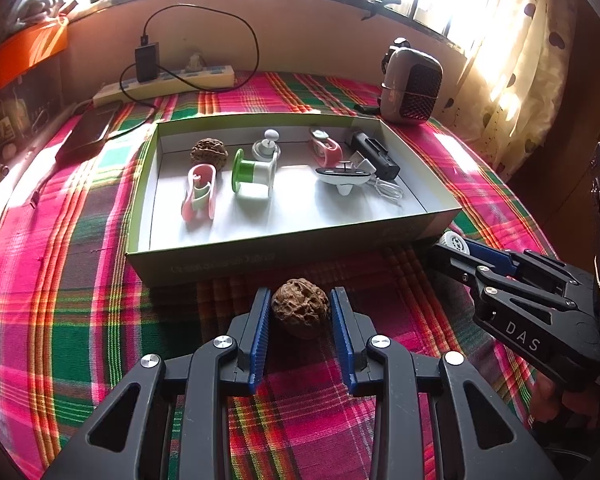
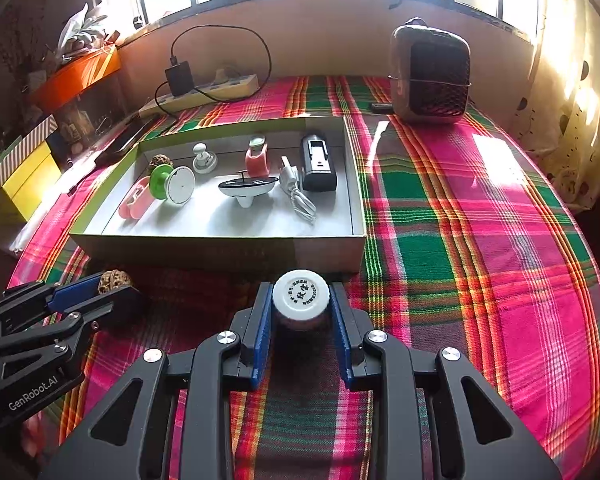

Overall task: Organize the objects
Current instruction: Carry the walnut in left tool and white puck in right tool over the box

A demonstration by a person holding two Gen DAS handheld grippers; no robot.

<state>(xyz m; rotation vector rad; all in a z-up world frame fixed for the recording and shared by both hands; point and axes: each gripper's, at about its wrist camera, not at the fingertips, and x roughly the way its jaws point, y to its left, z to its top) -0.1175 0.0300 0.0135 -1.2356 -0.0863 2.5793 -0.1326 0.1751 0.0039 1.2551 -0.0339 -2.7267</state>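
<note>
A shallow green-sided box [image 1: 284, 252] lies on the plaid cloth and holds a walnut [image 1: 208, 153], two pink clips, a green spool [image 1: 252, 176], a white boat-shaped piece [image 1: 342, 178], a black block and a white cable. My left gripper [image 1: 300, 308] stands around a second walnut [image 1: 300, 307] just in front of the box, with small gaps at both pads. My right gripper [image 2: 300, 300] is shut on a small white-capped bottle [image 2: 300, 294] at the box's front right corner. It also shows in the left wrist view [image 1: 454, 246].
A small heater [image 2: 432, 76] stands at the back right. A power strip [image 1: 164, 84] with a black charger and cable lies along the back wall. A dark phone [image 1: 88, 132] lies at the back left. Curtains hang at the right.
</note>
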